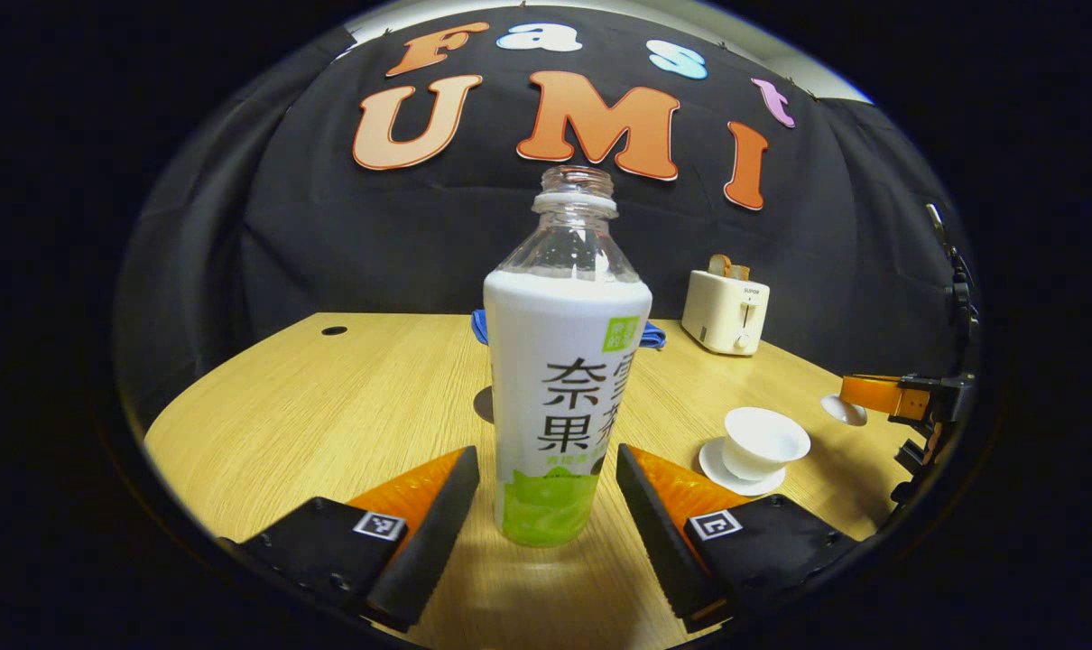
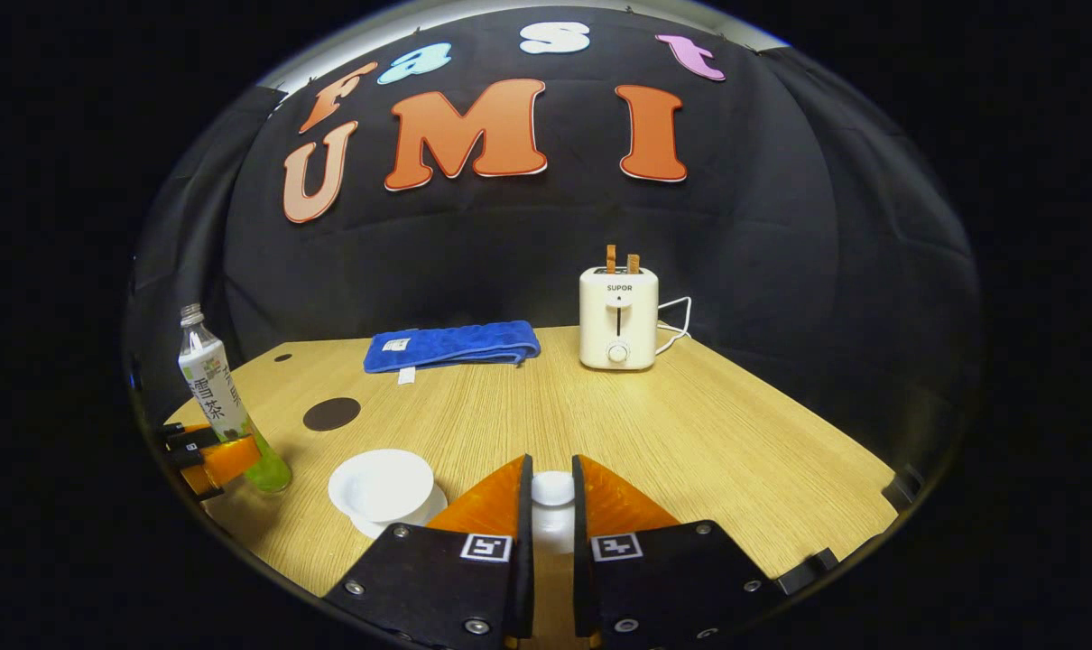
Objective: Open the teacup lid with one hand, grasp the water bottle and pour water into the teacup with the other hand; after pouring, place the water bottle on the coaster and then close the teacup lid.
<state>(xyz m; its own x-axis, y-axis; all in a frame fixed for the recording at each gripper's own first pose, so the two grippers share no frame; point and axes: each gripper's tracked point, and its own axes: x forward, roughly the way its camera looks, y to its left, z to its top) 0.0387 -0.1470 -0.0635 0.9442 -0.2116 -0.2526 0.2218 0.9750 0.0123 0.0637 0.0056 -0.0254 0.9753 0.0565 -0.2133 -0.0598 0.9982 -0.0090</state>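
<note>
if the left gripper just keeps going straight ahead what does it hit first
The water bottle: it stands upright directly between the open fingers of the left gripper, so it would likely meet the gripper's inner body first.

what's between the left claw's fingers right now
In the left gripper view, the upright uncapped clear plastic bottle with a white-green label stands between the open left claw's fingers, untouched.

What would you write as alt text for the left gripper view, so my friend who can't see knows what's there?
An uncapped bottle stands upright on a wooden table between the open left gripper fingers, which do not touch it. To the right, an open teacup sits on its saucer, with a toaster behind.
</note>
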